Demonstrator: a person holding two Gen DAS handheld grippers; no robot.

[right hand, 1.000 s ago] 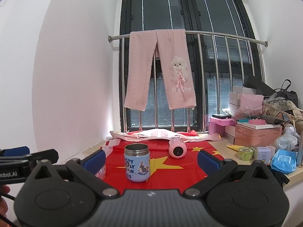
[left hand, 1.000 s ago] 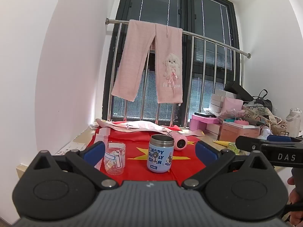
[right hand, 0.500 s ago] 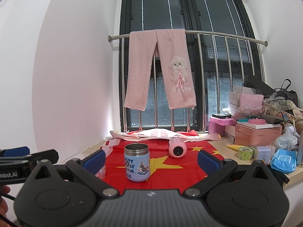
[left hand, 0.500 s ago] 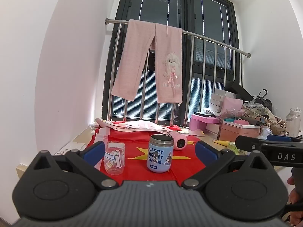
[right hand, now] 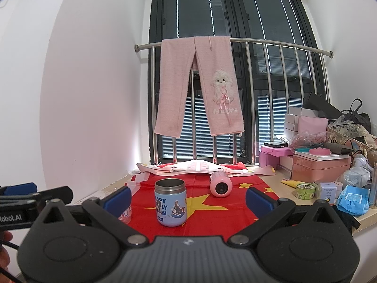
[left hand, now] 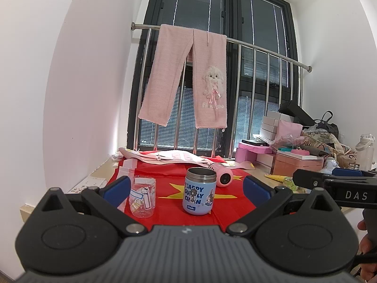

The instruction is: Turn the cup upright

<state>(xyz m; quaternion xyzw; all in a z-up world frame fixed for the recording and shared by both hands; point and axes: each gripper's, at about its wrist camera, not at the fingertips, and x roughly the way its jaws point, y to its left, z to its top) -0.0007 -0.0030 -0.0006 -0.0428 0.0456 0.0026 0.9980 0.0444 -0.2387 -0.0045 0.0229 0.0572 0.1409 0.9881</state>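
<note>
Pink cylindrical cup (right hand: 220,183) on its side

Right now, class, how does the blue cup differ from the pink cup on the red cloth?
The blue cup stands upright with its open mouth up; the pink cup lies on its side. The blue cup is nearer the cameras; the pink cup lies farther back. Both rest on the red cloth, untouched.

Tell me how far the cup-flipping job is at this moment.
Nothing looks done. The pink cup lies on its side on the red cloth, behind the upright blue jar. Left gripper and right gripper are open, holding nothing. Left to do: reach, grasp and stand the cup up.
</note>
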